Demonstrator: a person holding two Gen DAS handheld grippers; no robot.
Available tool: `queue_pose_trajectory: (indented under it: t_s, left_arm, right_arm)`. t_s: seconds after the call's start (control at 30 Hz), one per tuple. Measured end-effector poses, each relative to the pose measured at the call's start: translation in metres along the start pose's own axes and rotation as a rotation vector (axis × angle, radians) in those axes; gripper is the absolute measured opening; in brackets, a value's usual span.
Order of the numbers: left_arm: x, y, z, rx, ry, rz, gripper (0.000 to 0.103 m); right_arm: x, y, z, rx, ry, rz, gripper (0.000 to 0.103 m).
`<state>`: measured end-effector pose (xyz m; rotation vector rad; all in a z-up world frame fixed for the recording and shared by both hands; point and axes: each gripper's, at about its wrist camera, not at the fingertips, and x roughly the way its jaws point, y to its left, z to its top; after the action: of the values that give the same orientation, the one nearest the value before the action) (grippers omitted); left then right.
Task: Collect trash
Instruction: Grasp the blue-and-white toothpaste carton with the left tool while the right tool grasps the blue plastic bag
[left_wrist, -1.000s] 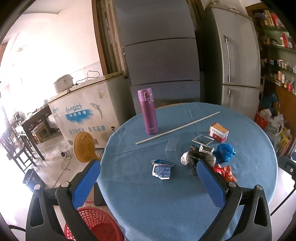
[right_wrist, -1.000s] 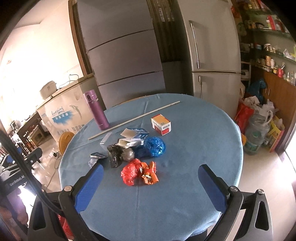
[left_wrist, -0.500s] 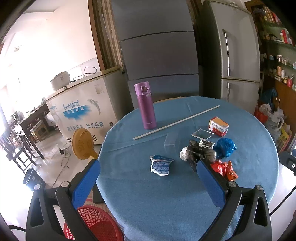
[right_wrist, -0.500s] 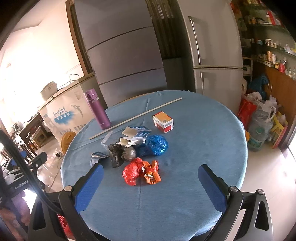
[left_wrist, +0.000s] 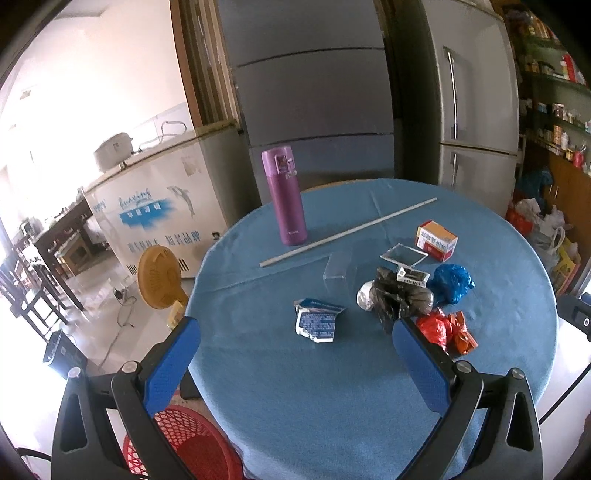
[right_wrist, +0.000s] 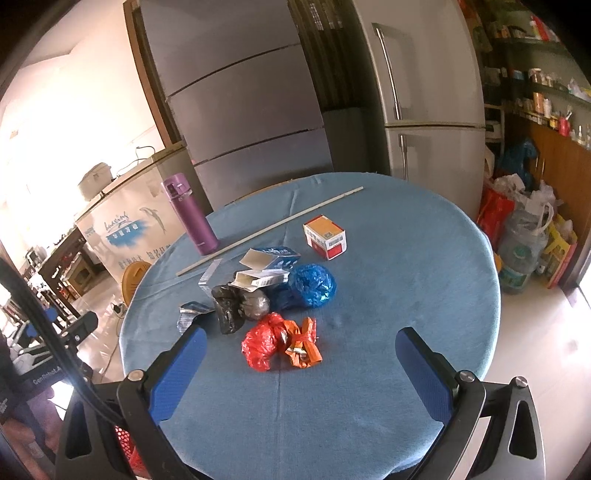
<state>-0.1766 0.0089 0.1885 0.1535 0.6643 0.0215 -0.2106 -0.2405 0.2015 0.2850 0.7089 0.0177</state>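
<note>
Both grippers hang over the near edge of the round table with its blue cloth (right_wrist: 424, 280), the left gripper (left_wrist: 295, 343) and the right gripper (right_wrist: 301, 354) each spread wide with nothing between the blue pads. The trash sits bunched mid-table: a crumpled red plastic bag (right_wrist: 264, 343) touching an orange wrapper (right_wrist: 304, 347), a black bag wad (right_wrist: 229, 306), a blue crumpled bag (right_wrist: 314, 284), and a torn blue-and-white packet (left_wrist: 317, 321) lying apart to the left. A small red-and-orange carton (right_wrist: 325, 236) stands behind them. A tall purple flask (left_wrist: 283, 195) stands upright beside a long pale stick (left_wrist: 347, 232). Below the table's left edge sits what looks like a red mesh basket (left_wrist: 184, 439).
</note>
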Motion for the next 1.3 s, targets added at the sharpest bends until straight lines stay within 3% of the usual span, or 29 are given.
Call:
queue_pose_trajectory:
  t_s: [0.23, 0.47, 0.7, 0.93, 1.07, 1.3]
  left_arm:
    - [0.03, 0.017, -0.004, -0.048, 0.069, -0.022, 0.103]
    - [0.091, 0.034, -0.005, -0.086, 0.174, -0.131, 0.103]
    - [0.163, 0.033, -0.012, -0.137, 0.319, -0.195, 0.103]
    - [0.215, 0.011, -0.009, -0.108, 0.377, -0.21, 0.103]
    - [0.235, 0.008, -0.012, -0.112, 0.407, -0.228, 0.103]
    - [0.257, 0.007, -0.021, -0.149, 0.46, -0.269, 0.103]
  right_arm:
    - [0.019, -0.011, 0.006, 0.029, 0.025, -0.002, 0.103]
    - [0.066, -0.028, 0.018, 0.079, 0.071, 0.047, 0.102]
    - [0.144, -0.047, 0.034, 0.122, 0.149, 0.098, 0.083]
    - [0.205, -0.056, 0.047, 0.17, 0.206, 0.131, 0.08]
    - [0.229, -0.054, 0.05, 0.181, 0.235, 0.116, 0.079]
    - [0.252, -0.048, 0.048, 0.197, 0.265, 0.152, 0.063]
